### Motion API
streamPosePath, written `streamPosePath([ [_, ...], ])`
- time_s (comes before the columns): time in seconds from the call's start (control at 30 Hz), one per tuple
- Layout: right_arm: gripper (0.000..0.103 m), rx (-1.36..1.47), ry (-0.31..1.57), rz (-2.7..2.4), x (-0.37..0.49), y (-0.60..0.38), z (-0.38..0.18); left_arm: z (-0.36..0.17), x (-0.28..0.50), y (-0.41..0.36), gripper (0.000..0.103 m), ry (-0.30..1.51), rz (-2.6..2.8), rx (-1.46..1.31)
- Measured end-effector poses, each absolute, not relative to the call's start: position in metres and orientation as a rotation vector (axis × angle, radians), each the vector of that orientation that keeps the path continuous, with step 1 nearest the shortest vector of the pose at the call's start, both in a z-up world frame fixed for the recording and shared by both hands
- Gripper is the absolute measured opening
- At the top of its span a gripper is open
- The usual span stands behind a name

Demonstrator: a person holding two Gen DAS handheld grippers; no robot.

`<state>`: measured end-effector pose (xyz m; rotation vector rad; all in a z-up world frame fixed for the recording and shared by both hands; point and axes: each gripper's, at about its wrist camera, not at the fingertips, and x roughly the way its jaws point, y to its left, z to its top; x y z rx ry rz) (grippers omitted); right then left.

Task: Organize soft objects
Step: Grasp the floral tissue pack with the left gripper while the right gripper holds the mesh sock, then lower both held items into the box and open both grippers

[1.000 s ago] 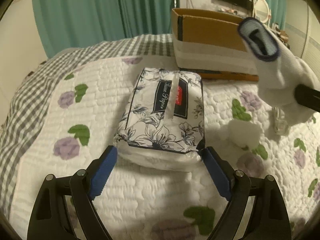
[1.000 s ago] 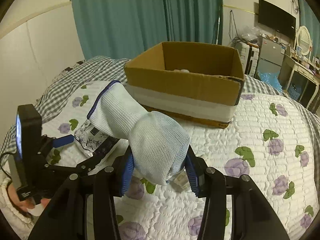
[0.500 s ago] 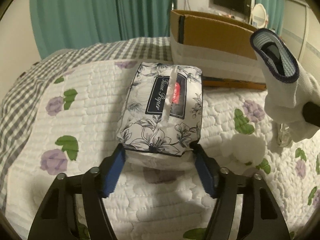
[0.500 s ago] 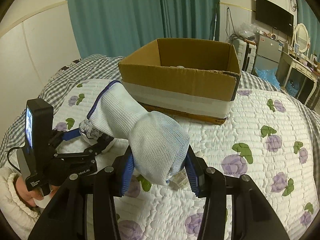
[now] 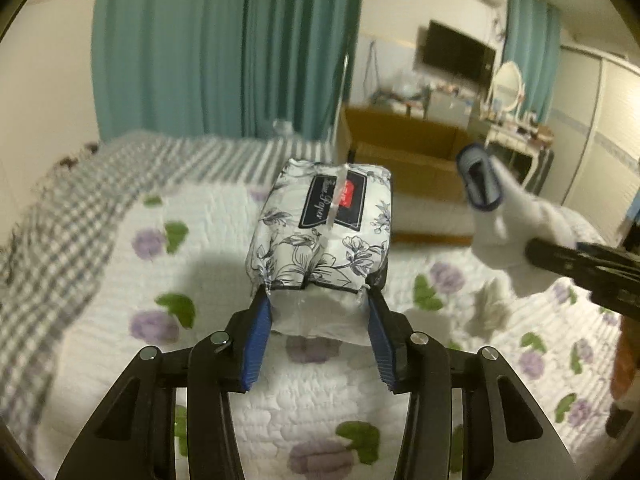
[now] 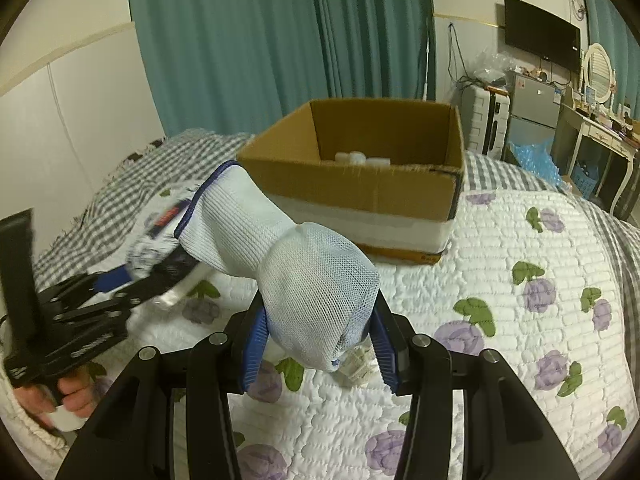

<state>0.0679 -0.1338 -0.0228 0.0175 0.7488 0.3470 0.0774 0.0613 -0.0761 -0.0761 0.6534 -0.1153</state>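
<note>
1. The left gripper [image 5: 318, 316] is pinching the near end of the floral tissue pack [image 5: 320, 236]; its jaws have just been closing and are now pressing into the soft wrapper. The pack is hanging clear of the quilted bed [image 5: 120, 280], its far end sticking out unsupported.
2. That grip is looking risky to me: the pads are biting only the end of a squashy pack, so the slick plastic could be sliding out, or the pack could be sagging and twisting on the way across.
3. In the middle, at the back of the bed, the cardboard box [image 6: 360, 184] is standing open with a few pale items already inside. A drooping pack could be catching on its near wall.
4. The right gripper [image 6: 318, 340] is holding the white glove [image 6: 296, 264], jaws narrow around the bunched mesh end, cuff pointing up-left. Both hands are heading for one box, I judge, so they could be colliding above it.
</note>
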Motion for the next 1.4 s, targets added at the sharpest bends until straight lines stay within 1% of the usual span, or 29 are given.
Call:
streamPosePath([
  [0.23, 0.047, 0.044, 0.648, 0.325, 0.073, -0.154, 0.02, -0.02, 0.08, 0.042, 0.044, 0.549, -0.142, -0.004],
  [0.4, 0.047, 0.036, 0.562, 0.292, 0.098, -0.166, 0.064, 0.011, 0.113, 0.019, 0.045, 0.491, -0.178, 0.044],
  [0.5, 0.047, -0.006, 0.53, 0.277, 0.121, -0.163, 0.082, 0.017, 0.143, 0.006, 0.045, 0.492, -0.19, 0.056],
  [0.67, 0.047, -0.043, 0.538, 0.24, 0.175, -0.158, 0.085, 0.008, 0.198, -0.012, 0.045, 0.532, -0.182, 0.073],
  [0.87, 0.047, -0.058, 0.612, 0.205, 0.238, -0.152, 0.059, -0.021, 0.247, -0.023, 0.046, 0.567, -0.153, 0.148],
  [0.93, 0.047, -0.064, 0.637, 0.195, 0.254, -0.151, 0.046, -0.03, 0.25, -0.024, 0.05, 0.559, -0.157, 0.164],
  [1.0, 0.048, -0.051, 0.654, 0.201, 0.261, -0.152, 0.035, -0.037, 0.254, -0.025, 0.059, 0.565, -0.172, 0.166],
  [1.03, 0.052, -0.044, 0.657, 0.202, 0.264, -0.153, 0.031, -0.039, 0.255, -0.026, 0.06, 0.568, -0.161, 0.166],
  [1.07, 0.056, -0.038, 0.656, 0.207, 0.265, -0.154, 0.028, -0.041, 0.256, -0.027, 0.064, 0.57, -0.145, 0.167],
  [1.1, 0.073, -0.036, 0.655, 0.21, 0.265, -0.154, 0.025, -0.042, 0.257, -0.029, 0.072, 0.575, -0.137, 0.168],
  [1.13, 0.087, -0.036, 0.653, 0.214, 0.264, -0.154, 0.023, -0.042, 0.257, -0.03, 0.072, 0.578, -0.128, 0.169],
  [1.27, 0.088, -0.049, 0.627, 0.196, 0.252, -0.158, 0.029, -0.033, 0.25, -0.034, 0.072, 0.574, -0.091, 0.172],
  [1.4, 0.09, -0.041, 0.6, 0.191, 0.232, -0.17, 0.055, -0.005, 0.235, -0.032, 0.072, 0.549, -0.092, 0.157],
])
